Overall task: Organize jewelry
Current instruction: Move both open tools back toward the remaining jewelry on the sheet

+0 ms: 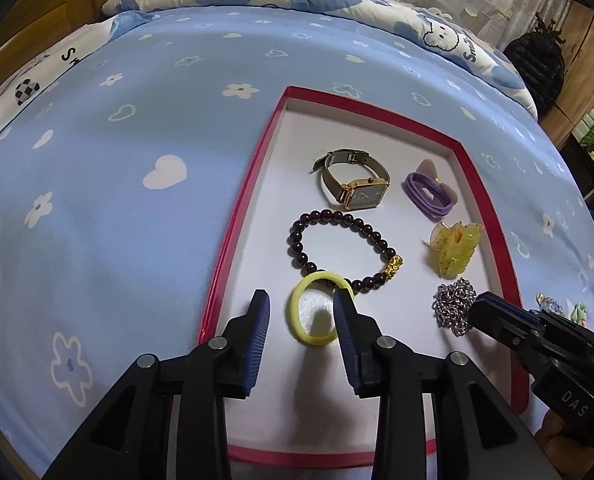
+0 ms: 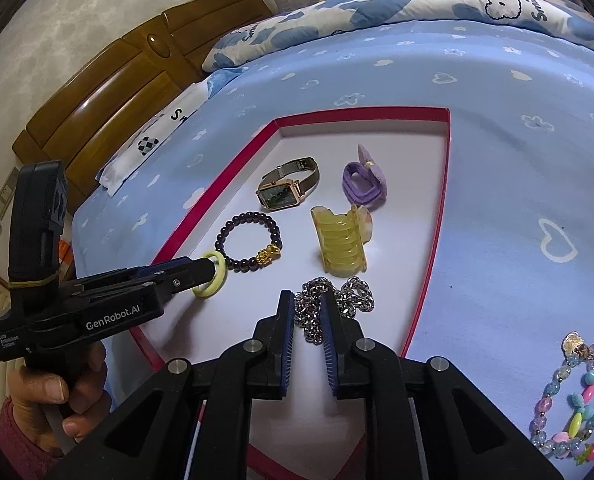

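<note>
The left gripper [image 1: 302, 322] hung low over the red-rimmed white tray [image 1: 233, 240] on the blue flower-print bed sheet [image 1: 117, 200], its jaws standing wide. One jaw sat inside the yellow elastic hair tie [image 1: 317, 308], the other outside its ring. The right gripper [image 2: 308, 320] had its jaws drawn narrow about the heap of silver metal chain [image 2: 329, 300], though whether they truly pinched the links I cannot tell.

The hair tie overlapped the dark round-bead bracelet with its gold charm [image 1: 337, 248]. If the tie were dragged, it would likely pull the smooth beads along and muddle the row. The chain was loose and slack, so links could slip out of a shallow pinch or trail across the translucent yellow plastic claw clip [image 2: 341, 240] just beside it.

A rectangular gold-cased watch with a mesh strap [image 1: 357, 184] and a coiled purple fabric hair band [image 1: 429, 196] lay farther back in the tray, apart from both grippers. A string of glossy multicoloured plastic beads [image 2: 573, 400] waited outside on the sheet.
</note>
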A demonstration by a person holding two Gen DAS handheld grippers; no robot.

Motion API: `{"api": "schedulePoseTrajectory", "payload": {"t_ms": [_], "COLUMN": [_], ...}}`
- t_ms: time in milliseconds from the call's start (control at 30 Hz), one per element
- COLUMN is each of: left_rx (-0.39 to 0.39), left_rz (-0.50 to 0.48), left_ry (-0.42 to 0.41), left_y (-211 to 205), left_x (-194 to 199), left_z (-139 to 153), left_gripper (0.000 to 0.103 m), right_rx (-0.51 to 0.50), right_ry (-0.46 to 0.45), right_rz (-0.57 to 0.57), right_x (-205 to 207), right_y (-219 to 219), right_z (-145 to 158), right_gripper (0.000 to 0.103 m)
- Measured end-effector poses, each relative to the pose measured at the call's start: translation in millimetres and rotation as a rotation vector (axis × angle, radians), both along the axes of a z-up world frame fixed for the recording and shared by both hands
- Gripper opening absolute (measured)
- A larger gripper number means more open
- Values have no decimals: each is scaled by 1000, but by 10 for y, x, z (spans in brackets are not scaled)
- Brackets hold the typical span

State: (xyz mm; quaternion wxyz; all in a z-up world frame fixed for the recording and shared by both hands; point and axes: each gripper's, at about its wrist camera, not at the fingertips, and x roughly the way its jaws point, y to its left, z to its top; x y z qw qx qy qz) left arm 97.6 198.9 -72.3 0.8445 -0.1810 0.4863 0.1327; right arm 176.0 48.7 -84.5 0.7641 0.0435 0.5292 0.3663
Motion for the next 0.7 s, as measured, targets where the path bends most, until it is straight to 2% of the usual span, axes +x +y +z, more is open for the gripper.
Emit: {"api": "schedulePoseTrajectory", "payload": {"t_ms": [133,167,233,500,700], "left_rx": [-5,-9,-19,-72,-100], "left_rz": [12,17,27,46,15], "left_ry": [-24,-34,-51,-105,-126], "left_y": [7,7,8,-85,-235], "left_x": [-100,-133,-196,-444,-540], "left_z": [107,139,190,345,455], "left_gripper": [45,50,54,64,69], "right_rx": [17,21,33,84,101], "right_ry": [-11,-16,-28,-82,-98], "right_rz": [-11,-15,-26,-117,-201], "right_x": [-24,-34,-57,-197,-314], "right_y": [-46,-73,-131,-519,-908], "right_z": [79,103,163,450,596], "right_gripper": [20,24,31,45,46]}}
